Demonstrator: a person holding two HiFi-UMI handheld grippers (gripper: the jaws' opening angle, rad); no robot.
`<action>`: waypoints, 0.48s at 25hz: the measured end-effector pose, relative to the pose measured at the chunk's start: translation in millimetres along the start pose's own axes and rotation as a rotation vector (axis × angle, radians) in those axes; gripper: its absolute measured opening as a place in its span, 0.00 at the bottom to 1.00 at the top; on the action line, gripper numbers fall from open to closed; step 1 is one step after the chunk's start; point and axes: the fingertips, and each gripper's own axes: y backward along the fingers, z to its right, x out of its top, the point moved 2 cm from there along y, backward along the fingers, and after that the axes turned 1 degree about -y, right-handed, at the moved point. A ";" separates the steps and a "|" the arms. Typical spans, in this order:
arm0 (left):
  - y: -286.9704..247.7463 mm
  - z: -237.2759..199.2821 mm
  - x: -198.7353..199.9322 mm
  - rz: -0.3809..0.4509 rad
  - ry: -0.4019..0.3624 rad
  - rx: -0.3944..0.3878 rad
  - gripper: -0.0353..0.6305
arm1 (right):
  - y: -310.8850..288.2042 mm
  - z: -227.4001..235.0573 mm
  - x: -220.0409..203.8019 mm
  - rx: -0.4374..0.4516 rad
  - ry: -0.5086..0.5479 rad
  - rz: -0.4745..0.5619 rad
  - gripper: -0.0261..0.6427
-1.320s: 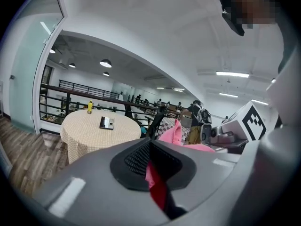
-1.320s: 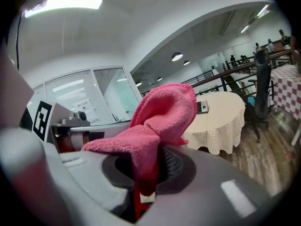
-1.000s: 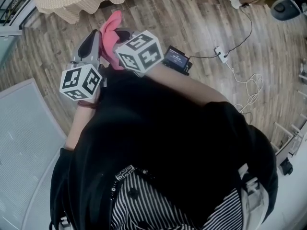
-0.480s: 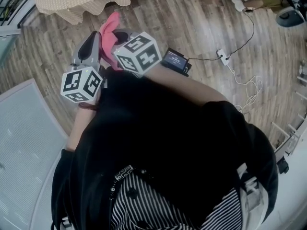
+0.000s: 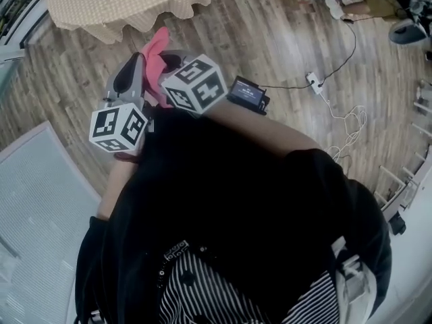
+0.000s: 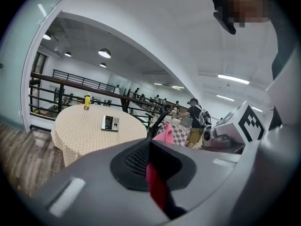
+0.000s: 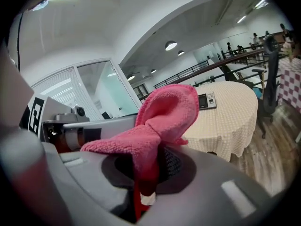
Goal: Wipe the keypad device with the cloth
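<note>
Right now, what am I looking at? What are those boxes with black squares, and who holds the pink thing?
A person looks down at their own arms: that is the head view. Each hand holds a grabbing tool with two jaws; each patterned cube is part of one. The other two pictures come from cameras riding on those tools. The left gripper and the right gripper both pinch one pink cloth. Ahead stands a table with a keypad device and a yellow bottle on it. The cloth is not touching the device.
</note>
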 end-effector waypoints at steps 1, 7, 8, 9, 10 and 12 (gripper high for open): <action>-0.5 -8.0 2.1 0.003 0.002 -0.008 0.04 | -7.3 -1.1 3.2 -0.010 0.001 -0.001 0.14; -10.7 -51.8 21.2 0.032 0.012 -0.066 0.04 | -46.5 -1.2 30.5 -0.071 0.027 -0.007 0.14; -10.6 -59.0 23.8 0.036 0.012 -0.075 0.04 | -52.7 -3.0 33.9 -0.080 0.031 -0.007 0.14; -10.7 -66.0 25.9 0.041 0.012 -0.083 0.04 | -58.8 -4.7 36.7 -0.089 0.037 -0.008 0.14; -11.3 -72.4 27.9 0.047 0.013 -0.091 0.04 | -64.4 -5.9 39.4 -0.097 0.043 -0.010 0.14; -11.8 -83.2 31.5 0.059 0.018 -0.103 0.04 | -73.6 -8.5 44.1 -0.110 0.056 -0.016 0.14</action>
